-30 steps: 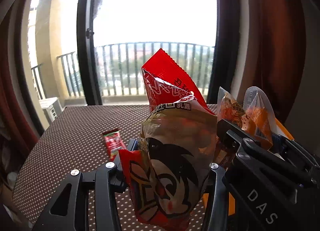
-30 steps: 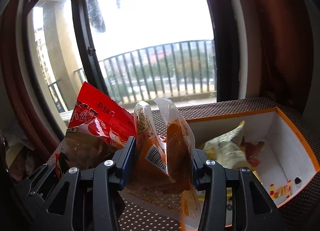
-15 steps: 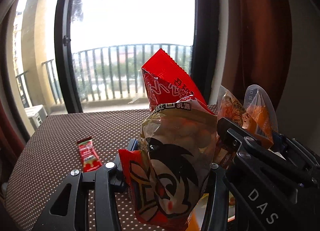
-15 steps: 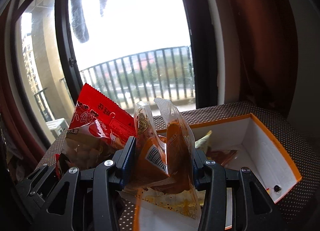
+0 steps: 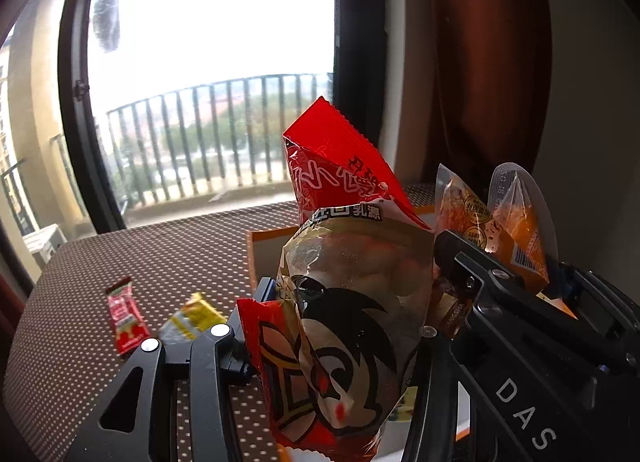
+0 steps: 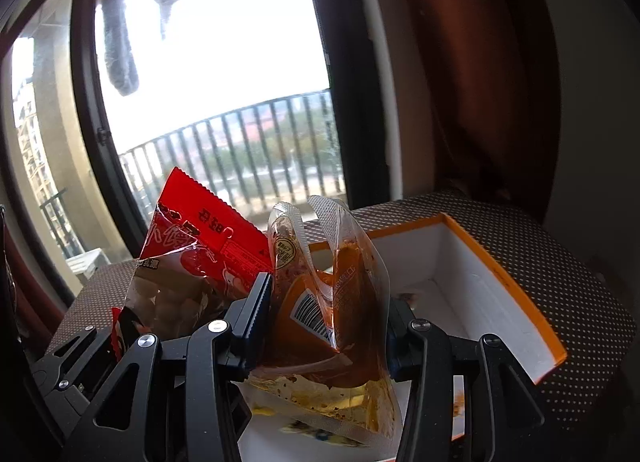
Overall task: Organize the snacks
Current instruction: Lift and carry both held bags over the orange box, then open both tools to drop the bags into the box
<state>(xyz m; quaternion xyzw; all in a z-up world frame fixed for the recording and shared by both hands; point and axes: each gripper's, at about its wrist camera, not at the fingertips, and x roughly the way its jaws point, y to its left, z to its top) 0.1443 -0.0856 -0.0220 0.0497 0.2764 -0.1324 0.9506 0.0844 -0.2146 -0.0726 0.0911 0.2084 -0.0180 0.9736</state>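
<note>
Two snacks in the air over the box, two left on the table.

The left gripper (image 5: 340,326) clamps a red bag (image 5: 344,274); the right gripper (image 6: 328,322) clamps an orange pouch (image 6: 332,302) above the box (image 6: 500,262). A red packet (image 5: 126,316) and a yellow packet (image 5: 192,320) wait on the table (image 5: 160,246).

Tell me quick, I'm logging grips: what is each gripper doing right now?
Left gripper: shut on the red snack bag.
Right gripper: shut on the orange sauce pouch.
</note>
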